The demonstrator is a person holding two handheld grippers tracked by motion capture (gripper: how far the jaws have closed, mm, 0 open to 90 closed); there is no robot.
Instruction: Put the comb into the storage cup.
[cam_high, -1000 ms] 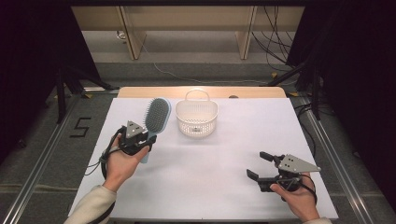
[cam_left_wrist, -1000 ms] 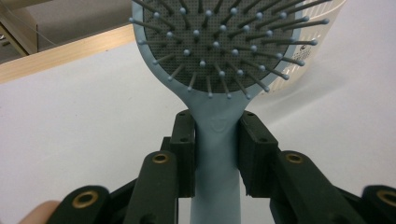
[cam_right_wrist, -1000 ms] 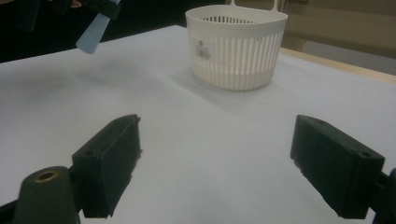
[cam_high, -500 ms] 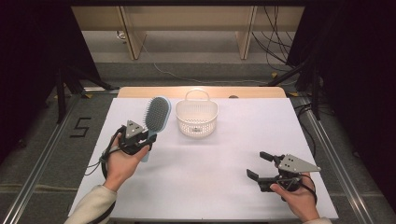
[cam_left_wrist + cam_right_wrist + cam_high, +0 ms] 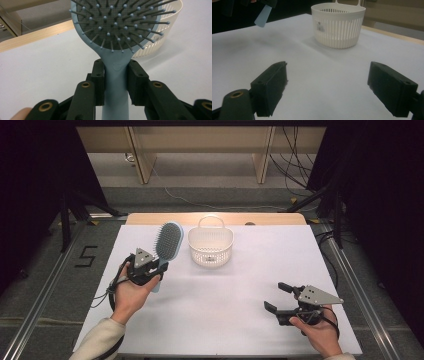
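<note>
Holding the hairbrush (image 5: 166, 245) by its pale blue handle, the left gripper (image 5: 150, 268) has both black jaws pressed flat on either side of the handle just below the bristle head, as the left gripper view shows plainly; the brush is off the white table cover (image 5: 240, 320), near the table's left side, head pointing away from the person and toward the left flank of the white basket (image 5: 210, 251). The right gripper (image 5: 276, 297) rests low at the near right of the table, jaws spread wide with nothing between them, well apart from basket and brush. Judged step: carry the brush over and lower it into the basket. To do it well, keep the clamp firm on the handle, since the grip sits close to the neck and the long free end of the handle could swing; lift the head clear of the basket rim and its upright loop handle (image 5: 210, 221) before moving across, then come down over the open mouth rather than at the slotted wall, and release only once the brush is supported. The empty gripper could steady the light basket if it slides. Hard to read: the handle's lower end is cut off in the left gripper view, the basket's floor is partly hidden, and whether the brush would fit lying flat inside is, I think, doubtful.
</note>
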